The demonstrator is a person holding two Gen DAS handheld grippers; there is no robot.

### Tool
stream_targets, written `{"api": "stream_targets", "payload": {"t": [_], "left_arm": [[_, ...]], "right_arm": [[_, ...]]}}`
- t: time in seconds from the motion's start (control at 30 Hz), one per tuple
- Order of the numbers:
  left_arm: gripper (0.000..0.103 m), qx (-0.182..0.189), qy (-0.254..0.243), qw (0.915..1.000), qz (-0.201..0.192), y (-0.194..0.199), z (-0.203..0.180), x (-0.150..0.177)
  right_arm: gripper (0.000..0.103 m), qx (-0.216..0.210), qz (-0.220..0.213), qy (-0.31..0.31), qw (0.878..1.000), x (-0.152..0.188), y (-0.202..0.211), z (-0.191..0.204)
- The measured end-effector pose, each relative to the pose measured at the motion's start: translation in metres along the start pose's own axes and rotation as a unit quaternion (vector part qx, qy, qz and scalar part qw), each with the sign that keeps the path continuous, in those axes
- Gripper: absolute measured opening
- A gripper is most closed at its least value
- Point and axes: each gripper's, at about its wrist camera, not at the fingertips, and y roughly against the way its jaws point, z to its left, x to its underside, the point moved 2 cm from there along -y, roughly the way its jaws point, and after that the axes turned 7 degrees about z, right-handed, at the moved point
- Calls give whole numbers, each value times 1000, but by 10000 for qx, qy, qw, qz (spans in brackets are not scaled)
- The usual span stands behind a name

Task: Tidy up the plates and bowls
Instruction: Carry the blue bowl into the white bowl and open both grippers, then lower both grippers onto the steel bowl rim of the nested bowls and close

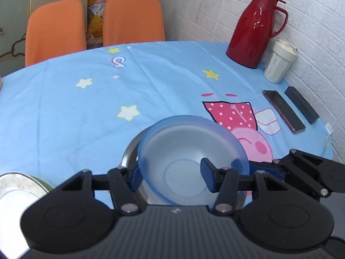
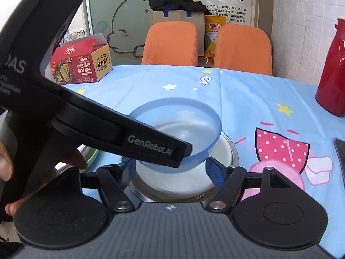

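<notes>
A translucent blue bowl [image 1: 189, 151] is tilted over a steel bowl [image 1: 129, 153] on the blue tablecloth. My left gripper [image 1: 170, 177] has one finger [image 1: 208, 177] inside the blue bowl and the other [image 1: 134, 178] outside its rim; whether the pads press it is unclear. In the right wrist view the blue bowl [image 2: 183, 116] rests in the steel bowl [image 2: 234, 153], with the left gripper's body [image 2: 151, 144] reaching over it. My right gripper [image 2: 172, 172] is open, its fingers [image 2: 215, 172] astride the steel bowl's near side. A steel plate on a green dish [image 1: 19, 185] lies at the left.
A red thermos jug [image 1: 256, 28], a white cup [image 1: 279, 62], a phone [image 1: 283, 110] and a black box [image 1: 300, 104] stand along the right by the brick wall. A cracker box [image 2: 82, 64] sits at the far left. Two orange chairs [image 1: 92, 23] stand behind the table.
</notes>
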Motion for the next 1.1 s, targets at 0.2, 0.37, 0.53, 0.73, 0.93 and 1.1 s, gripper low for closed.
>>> {"api": "stream_targets", "payload": {"t": [0.2, 0.37, 0.53, 0.73, 0.93, 1.1], "left_arm": [[74, 149, 101, 9998, -82, 9, 4, 2], [92, -99, 424, 9966, -693, 49, 15, 15], [92, -480, 750, 9908, -1021, 68, 26, 35], [92, -601, 844, 9931, -545, 38, 35, 34], [92, -521, 875, 9946, -188, 12, 39, 21], [92, -569, 880, 9945, -17, -4, 42, 14]], "right_arm": [[103, 75, -22, -381, 9992, 18, 9, -19], [103, 74, -175, -1162, 9930, 46, 25, -41], [103, 80, -381, -1766, 9835, 66, 32, -54], [103, 45, -354, -1911, 9809, 63, 18, -63], [103, 16, -278, -1690, 9852, 42, 0, -58], [103, 158, -114, -1341, 9908, 25, -19, -51]]}}
